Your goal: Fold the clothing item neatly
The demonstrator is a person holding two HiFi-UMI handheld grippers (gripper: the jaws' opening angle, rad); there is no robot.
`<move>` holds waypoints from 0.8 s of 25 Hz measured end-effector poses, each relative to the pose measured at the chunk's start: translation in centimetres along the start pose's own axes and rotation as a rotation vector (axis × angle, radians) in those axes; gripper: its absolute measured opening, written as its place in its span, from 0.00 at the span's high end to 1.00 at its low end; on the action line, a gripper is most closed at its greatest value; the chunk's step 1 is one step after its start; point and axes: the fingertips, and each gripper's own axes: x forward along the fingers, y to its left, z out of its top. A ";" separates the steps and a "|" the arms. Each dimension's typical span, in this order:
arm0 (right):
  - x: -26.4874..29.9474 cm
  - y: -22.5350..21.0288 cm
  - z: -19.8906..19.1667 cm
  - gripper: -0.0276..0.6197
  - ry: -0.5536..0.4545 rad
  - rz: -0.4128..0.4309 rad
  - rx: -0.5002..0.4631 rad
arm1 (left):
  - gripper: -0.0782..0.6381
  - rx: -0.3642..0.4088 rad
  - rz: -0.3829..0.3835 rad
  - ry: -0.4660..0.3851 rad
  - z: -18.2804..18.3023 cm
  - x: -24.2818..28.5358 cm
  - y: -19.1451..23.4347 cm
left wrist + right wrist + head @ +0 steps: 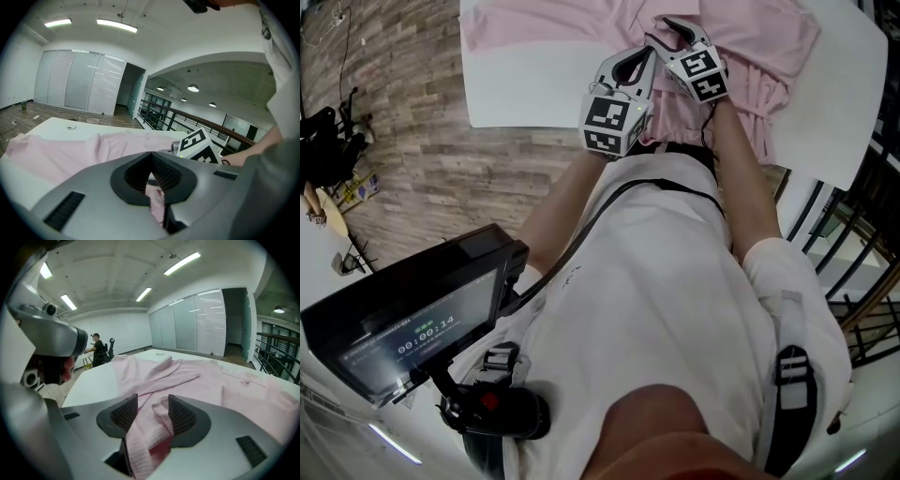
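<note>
A pink garment (759, 42) lies rumpled on the white table (534, 84), one part hanging over the near edge. My left gripper (649, 54) is over that near edge, shut on a fold of the pink cloth (157, 199), which shows just behind its closed tips (151, 157). Close to its right, my right gripper (668, 33) has its jaws apart. A strip of waffle-textured pink cloth (145, 437) lies loosely between them (153, 411), and the pads do not press on it. The rest of the garment (225, 385) spreads out beyond.
The table's near edge (516, 124) runs just under both grippers, with wood floor (403, 141) to the left. A black railing (862, 216) stands at the right. A screen on a mount (403, 328) hangs at my chest. A person (97, 350) stands far across the room.
</note>
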 end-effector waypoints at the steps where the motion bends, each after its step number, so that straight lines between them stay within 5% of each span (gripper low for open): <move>1: -0.6 -0.6 0.1 0.67 -0.011 -0.016 0.013 | 0.89 -0.001 -0.003 -0.002 0.0 0.1 -0.2; 11: -5.8 -9.2 -3.1 0.67 0.117 -0.202 0.156 | 0.89 -0.018 0.003 -0.016 0.4 0.0 -0.3; 15: -4.0 -9.5 -3.4 0.67 0.173 -0.174 0.113 | 0.89 -0.021 0.008 -0.017 0.4 -0.2 -0.3; 20: -0.8 -8.6 0.2 0.67 0.114 -0.121 0.050 | 0.89 -0.023 0.025 -0.015 0.1 -0.5 0.1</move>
